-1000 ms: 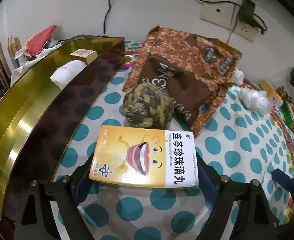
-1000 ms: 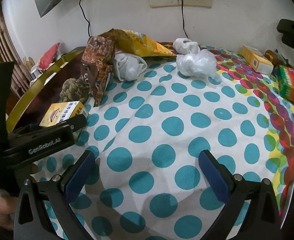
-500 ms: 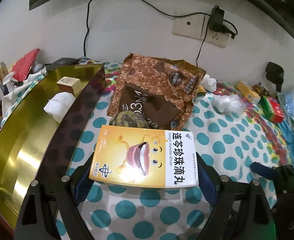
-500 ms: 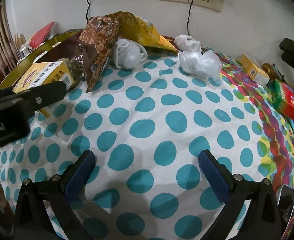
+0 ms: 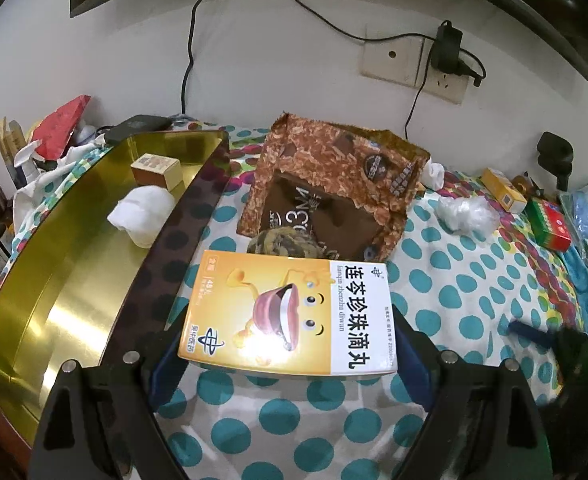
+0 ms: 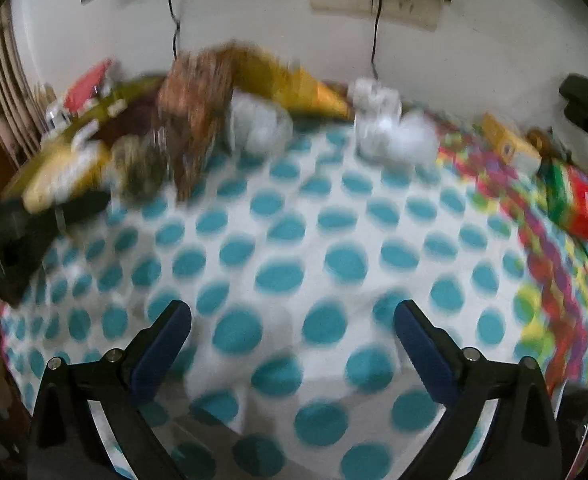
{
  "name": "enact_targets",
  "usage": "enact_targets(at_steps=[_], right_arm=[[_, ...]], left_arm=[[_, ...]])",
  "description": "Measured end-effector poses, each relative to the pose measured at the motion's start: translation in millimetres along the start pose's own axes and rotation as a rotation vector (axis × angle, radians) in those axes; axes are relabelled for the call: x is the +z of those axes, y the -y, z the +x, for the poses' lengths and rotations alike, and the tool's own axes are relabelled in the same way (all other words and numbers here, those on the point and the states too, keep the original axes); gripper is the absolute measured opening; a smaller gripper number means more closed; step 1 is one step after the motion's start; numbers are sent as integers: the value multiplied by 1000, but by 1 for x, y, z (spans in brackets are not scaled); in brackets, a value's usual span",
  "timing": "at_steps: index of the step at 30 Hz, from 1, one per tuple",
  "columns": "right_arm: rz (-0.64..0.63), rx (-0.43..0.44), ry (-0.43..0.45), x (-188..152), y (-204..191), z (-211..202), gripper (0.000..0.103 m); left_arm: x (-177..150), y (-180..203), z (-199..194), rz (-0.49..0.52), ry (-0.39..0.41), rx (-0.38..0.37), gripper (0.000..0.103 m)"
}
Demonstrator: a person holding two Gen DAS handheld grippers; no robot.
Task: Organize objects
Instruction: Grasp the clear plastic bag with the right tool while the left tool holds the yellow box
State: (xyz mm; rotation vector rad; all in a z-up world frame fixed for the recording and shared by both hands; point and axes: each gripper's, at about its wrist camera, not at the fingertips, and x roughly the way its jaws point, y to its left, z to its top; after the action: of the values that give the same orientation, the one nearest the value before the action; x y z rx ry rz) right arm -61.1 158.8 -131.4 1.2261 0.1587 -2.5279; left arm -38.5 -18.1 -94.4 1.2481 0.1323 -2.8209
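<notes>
My left gripper (image 5: 288, 354) is shut on an orange and white medicine box (image 5: 290, 312) and holds it above the dotted cloth, just right of a gold tray (image 5: 54, 280). The tray holds a white wad (image 5: 144, 212) and a small tan box (image 5: 156, 168). A rope ball (image 5: 282, 242) and a brown snack bag (image 5: 334, 184) lie beyond the box. My right gripper (image 6: 292, 328) is open and empty over the cloth; that view is blurred. The left gripper with the box (image 6: 58, 180) shows at its left.
White plastic wads (image 6: 394, 132), a yellow bag (image 6: 294, 84), a small yellow box (image 5: 504, 190) and a red-green box (image 5: 550, 226) lie along the back and right. The wall with a socket (image 5: 414, 64) and cables is behind. The cloth's coloured border (image 6: 554, 272) runs along the right.
My left gripper has lifted the medicine box higher, so more of the tray and wall show. My right gripper has moved and its view has blurred.
</notes>
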Motion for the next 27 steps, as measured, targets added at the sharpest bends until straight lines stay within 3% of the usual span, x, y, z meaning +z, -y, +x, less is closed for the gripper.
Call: enact_targets(at_steps=[4,8,9,11,13,18,19,27], right_arm=[[-29,-30,95,47,19,-8,102],[33,-70,51,82,44,26,100],[50,-83,32,86,49,37,96],[72,-87,9,88,56,53,67],[107,-72,-9,89,61,64,58],[110,-102,12,94,60,73,55],[116,-101,12,95,59,75,46],[182,-69,50,88,64,76,37]], left_arm=[[-2,2,3,18,7,0,91],[-5,3,9,12,-7,-15,91],[-6,3,10,16,-9,-18,91],[-7,3,13,24,-15,-14,91],[-7,2,13,25,-14,-17,91],[-7,0,17,26,-18,-15,91],[-8,0,18,24,-21,-15,91],[-7,0,15,26,-14,-6,91]])
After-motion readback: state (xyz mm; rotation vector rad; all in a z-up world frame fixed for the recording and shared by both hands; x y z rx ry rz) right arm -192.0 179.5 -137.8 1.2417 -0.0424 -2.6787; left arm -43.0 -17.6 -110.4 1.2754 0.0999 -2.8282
